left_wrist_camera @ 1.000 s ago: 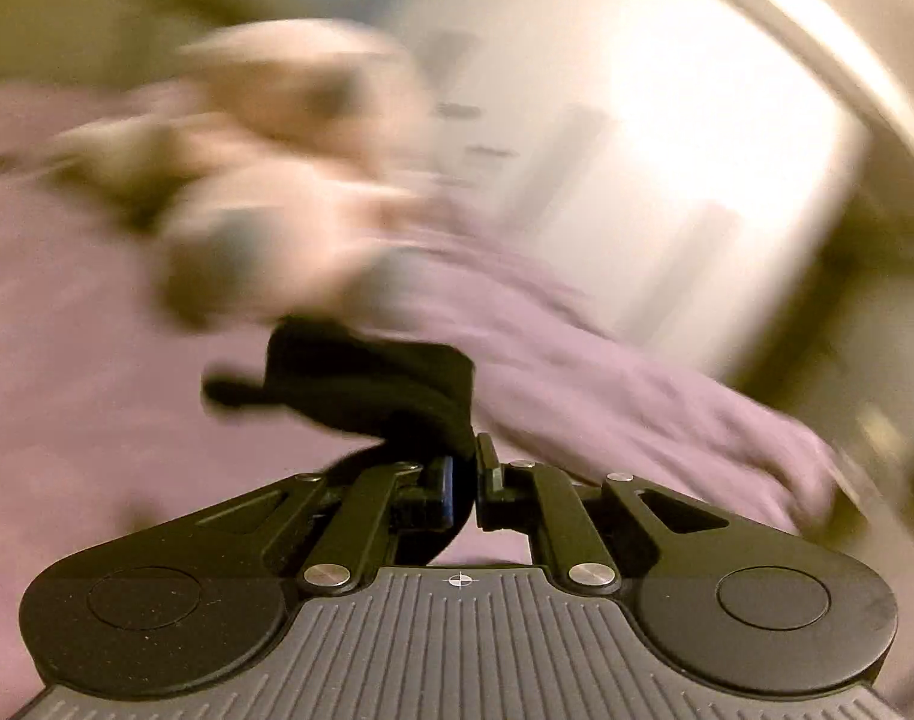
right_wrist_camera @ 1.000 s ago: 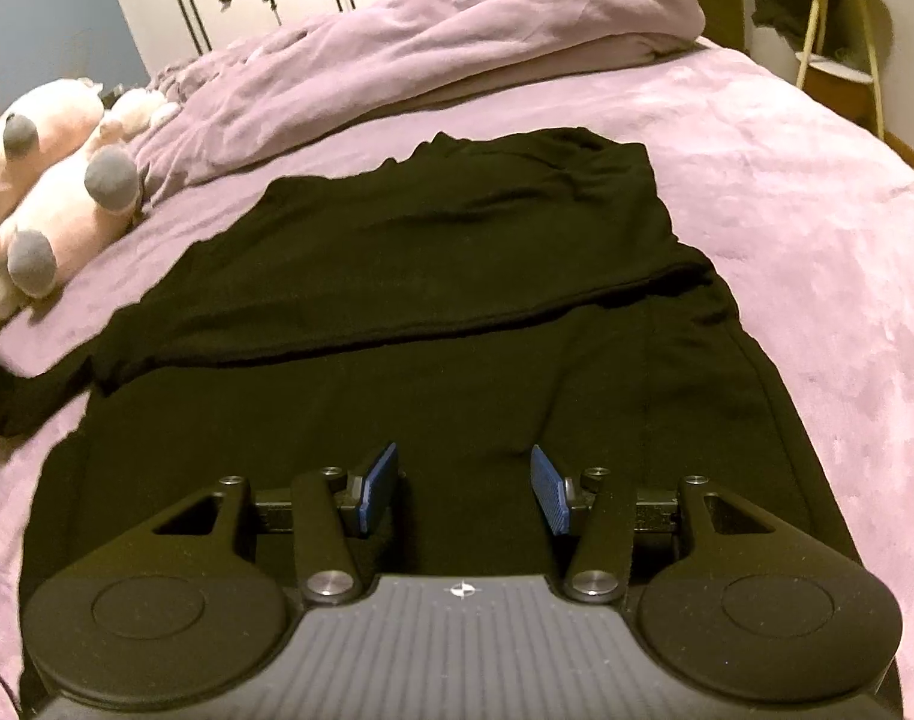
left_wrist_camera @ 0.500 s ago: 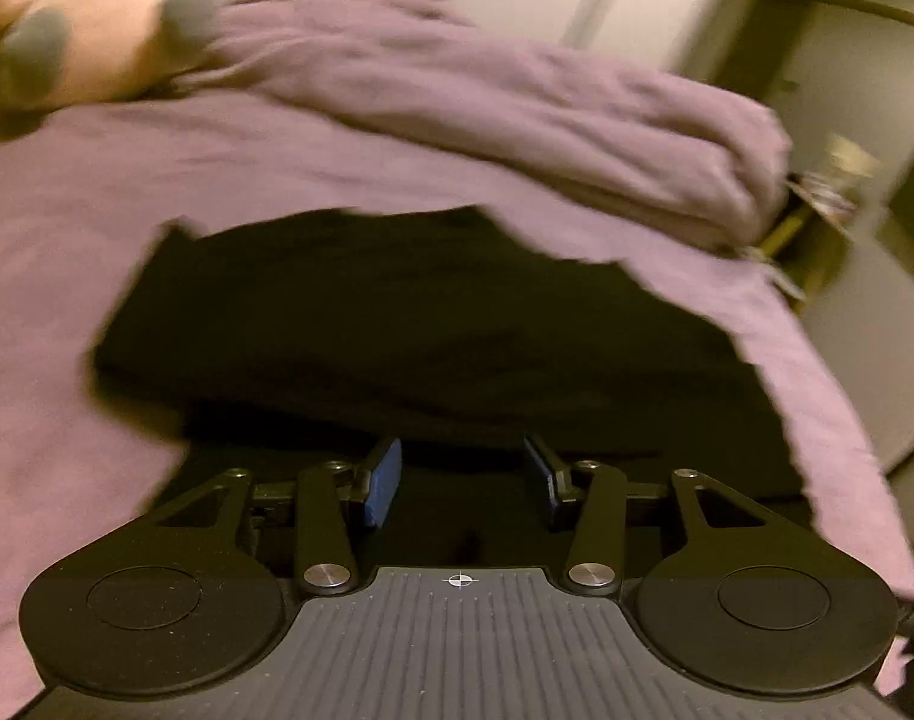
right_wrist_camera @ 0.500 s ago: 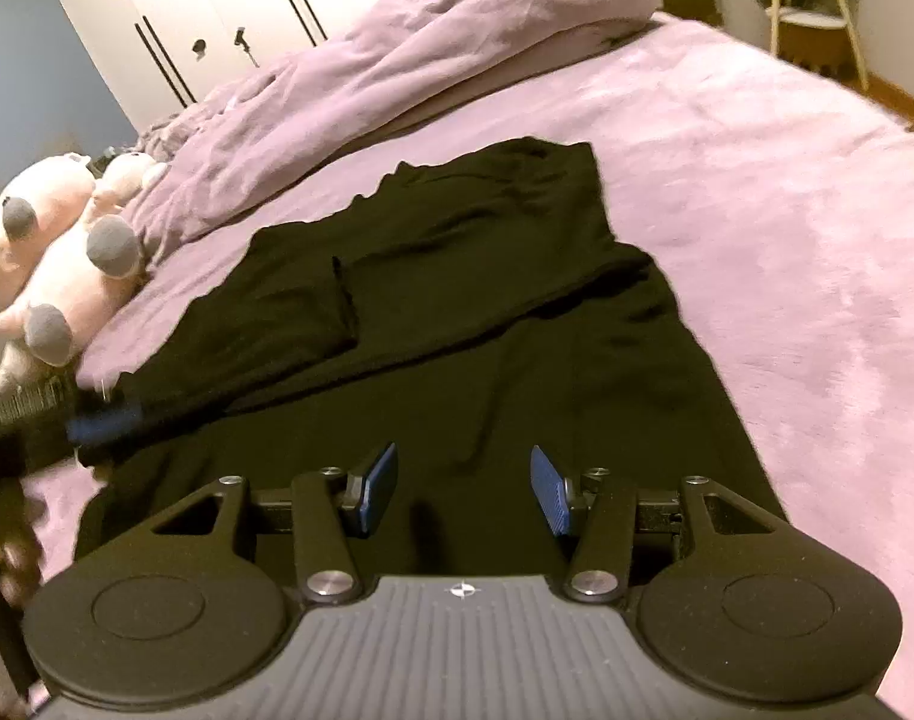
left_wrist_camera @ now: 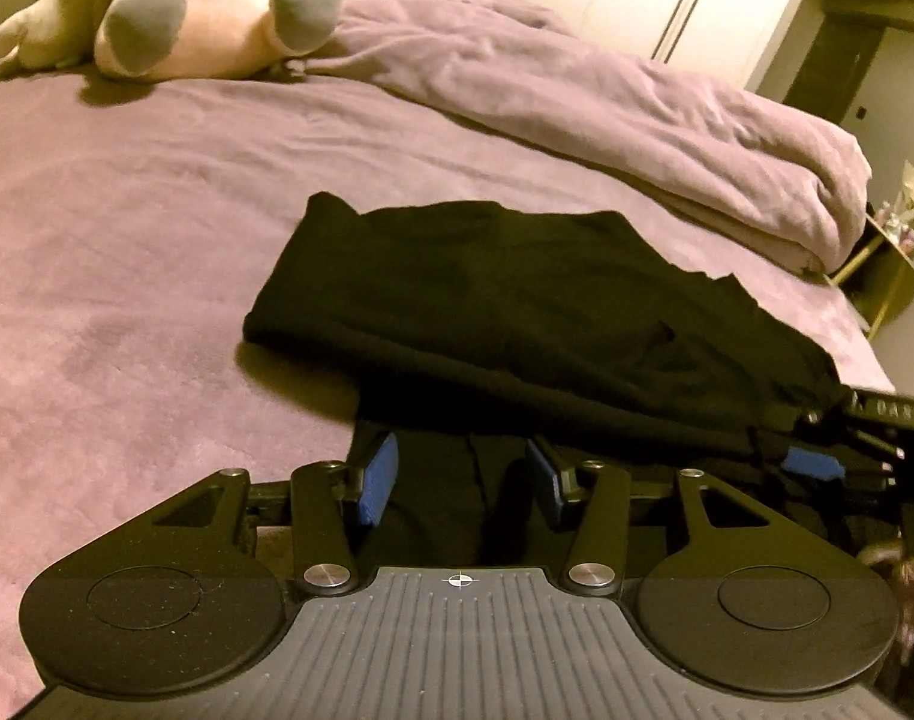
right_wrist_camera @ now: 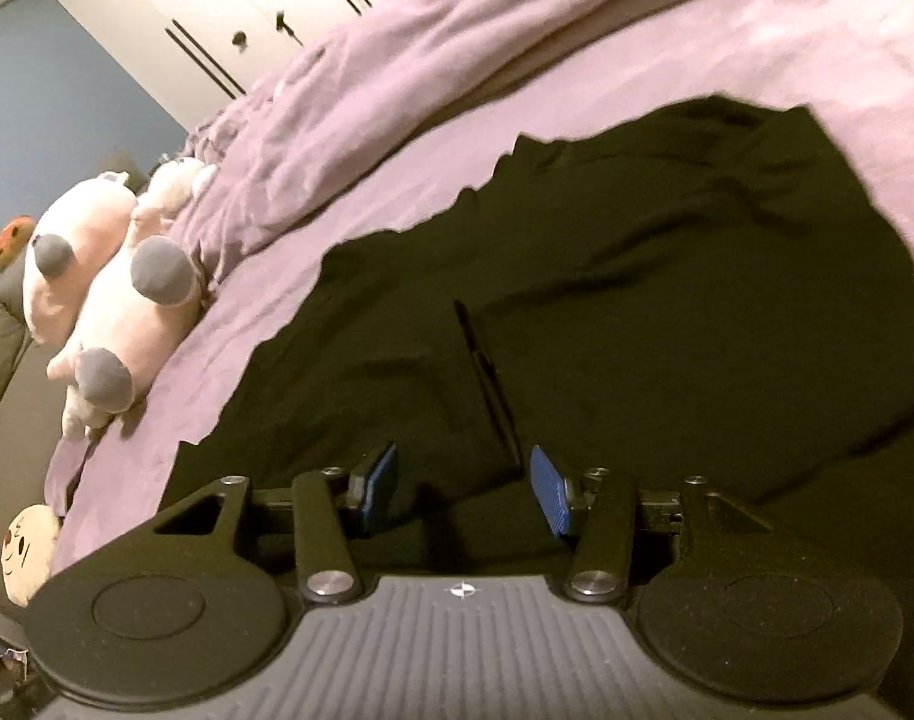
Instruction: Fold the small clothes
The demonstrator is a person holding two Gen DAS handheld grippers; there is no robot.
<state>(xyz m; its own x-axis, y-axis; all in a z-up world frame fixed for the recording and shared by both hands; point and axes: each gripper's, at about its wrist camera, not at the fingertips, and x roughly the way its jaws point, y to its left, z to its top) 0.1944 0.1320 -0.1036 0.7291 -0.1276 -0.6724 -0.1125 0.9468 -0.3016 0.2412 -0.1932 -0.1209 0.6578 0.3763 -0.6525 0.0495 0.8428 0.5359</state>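
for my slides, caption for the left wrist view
Open left gripper over a partly folded black garment on a purple bed.

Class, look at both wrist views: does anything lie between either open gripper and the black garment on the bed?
Nothing visible does. The left gripper and the right gripper are both open directly over the black garment, with only cloth between their fingers. The plush toy and the duvet lie well off to the side.
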